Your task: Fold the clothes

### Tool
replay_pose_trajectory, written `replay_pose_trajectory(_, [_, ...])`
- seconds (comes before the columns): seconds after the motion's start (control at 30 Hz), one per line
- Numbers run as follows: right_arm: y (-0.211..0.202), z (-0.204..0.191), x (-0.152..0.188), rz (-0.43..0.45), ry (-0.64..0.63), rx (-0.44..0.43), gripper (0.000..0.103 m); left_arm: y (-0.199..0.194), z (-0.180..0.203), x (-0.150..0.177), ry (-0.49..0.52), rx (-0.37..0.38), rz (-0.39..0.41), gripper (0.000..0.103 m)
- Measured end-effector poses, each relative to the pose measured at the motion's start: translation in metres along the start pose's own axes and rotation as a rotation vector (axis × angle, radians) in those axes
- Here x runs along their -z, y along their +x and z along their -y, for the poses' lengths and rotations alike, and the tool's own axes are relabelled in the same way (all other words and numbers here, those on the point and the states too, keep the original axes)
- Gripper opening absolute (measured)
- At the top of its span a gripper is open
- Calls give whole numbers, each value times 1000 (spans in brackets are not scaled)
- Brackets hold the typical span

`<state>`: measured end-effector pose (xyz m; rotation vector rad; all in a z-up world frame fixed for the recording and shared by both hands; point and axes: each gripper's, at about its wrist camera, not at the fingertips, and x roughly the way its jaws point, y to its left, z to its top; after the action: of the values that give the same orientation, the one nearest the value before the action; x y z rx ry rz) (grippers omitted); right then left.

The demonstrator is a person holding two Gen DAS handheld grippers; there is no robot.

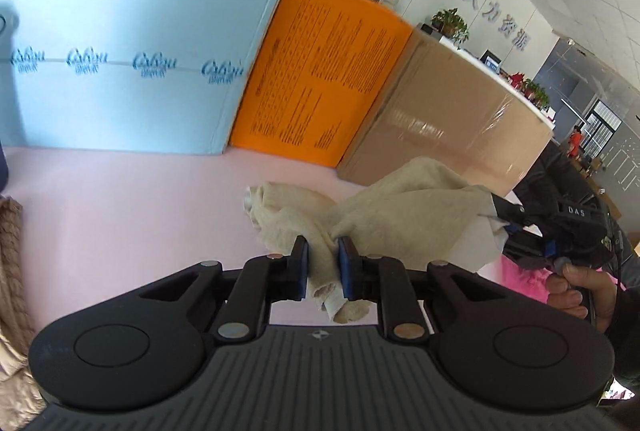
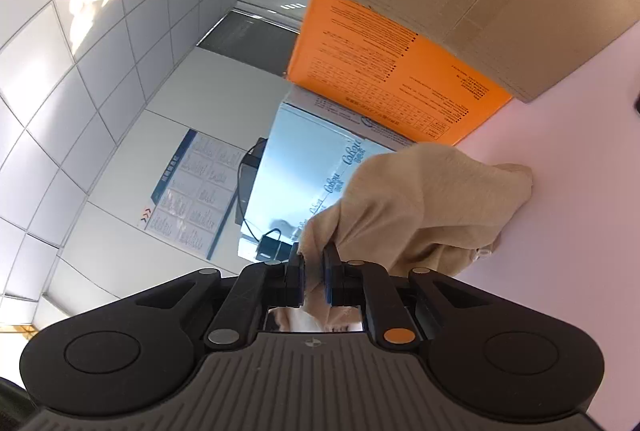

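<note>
A beige knitted garment (image 1: 404, 215) hangs bunched above the pink table (image 1: 140, 199), stretched between both grippers. My left gripper (image 1: 324, 251) is shut on a twisted fold of it, with cloth ends poking out below the blue pads. In the left wrist view my right gripper (image 1: 500, 221) comes in from the right, shut on the garment's other end, a hand (image 1: 576, 291) on its handle. The right wrist view is tilted sideways: my right gripper (image 2: 314, 263) pinches the beige garment (image 2: 424, 203), whose far end touches the table (image 2: 580, 191).
Three boxes stand in a row along the table's far side: light blue (image 1: 120, 63), orange (image 1: 324, 71) and brown cardboard (image 1: 448, 119). A brown knitted garment (image 1: 12, 271) lies at the left edge. Something pink (image 1: 520, 279) lies under the right gripper.
</note>
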<state>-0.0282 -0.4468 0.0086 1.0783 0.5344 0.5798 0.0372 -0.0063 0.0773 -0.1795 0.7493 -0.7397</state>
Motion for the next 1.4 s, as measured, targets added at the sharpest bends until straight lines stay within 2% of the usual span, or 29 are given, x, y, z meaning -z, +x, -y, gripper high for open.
replay_pose_trajectory(0.03, [-12,-5,9,-15,-4,31,9,-10,-1,4,9,12,-13,18])
replay_pose_trajectory(0.1, [-36,-7,37,-72,-3,142,16,-21,-6,23,30,8,-62,18])
replay_pose_trajectory(0.2, [-69,8,87,-150,43,330,24,-23,-30,75,0,-61,-239,35])
replay_pose_trajectory(0.23, [-81,14,102,-159,62,390,27,-23,-40,95,-18,-94,-293,36])
replay_pose_trajectory(0.3, [-100,19,127,-147,60,515,50,-22,-54,127,-47,-139,-371,36])
replay_pose_trajectory(0.37, [-112,20,147,-124,36,616,55,-21,-60,149,-60,-172,-414,37])
replay_pose_trajectory(0.43, [-119,19,163,-105,22,657,63,-18,-61,161,-65,-186,-415,47])
replay_pose_trajectory(0.47, [-120,19,170,-101,12,668,72,-15,-61,163,-62,-191,-401,51])
replay_pose_trajectory(0.5, [-120,19,176,-101,1,668,76,-10,-61,165,-57,-199,-385,58])
replay_pose_trajectory(0.53, [-118,18,181,-104,-13,666,77,-4,-60,166,-49,-207,-363,62])
replay_pose_trajectory(0.67, [-104,9,191,-123,-74,654,85,19,-59,164,-44,-198,-292,63])
replay_pose_trajectory(0.77, [-98,1,197,-116,-132,660,85,31,-54,160,-51,-188,-246,65])
replay_pose_trajectory(0.83, [-85,-11,199,-121,-257,687,85,37,-51,157,-64,-177,-232,66])
replay_pose_trajectory(0.9, [-64,-24,203,-149,-469,731,86,43,-47,156,-67,-174,-229,66])
replay_pose_trajectory(0.97, [-36,-33,210,-213,-752,799,84,46,-44,155,-70,-165,-233,66])
replay_pose_trajectory(1.07, [0,-34,224,-327,-1134,919,67,47,-40,156,-64,-165,-241,66])
replay_pose_trajectory(1.1, [7,-30,228,-377,-1212,936,60,46,-41,156,-66,-166,-241,67])
replay_pose_trajectory(1.13, [15,-24,229,-434,-1278,952,57,45,-41,157,-67,-166,-241,68])
replay_pose_trajectory(1.2, [21,-16,230,-486,-1331,977,54,43,-42,158,-69,-168,-240,71])
replay_pose_trajectory(1.4, [30,-8,225,-459,-1391,1030,54,37,-44,161,-77,-173,-237,75])
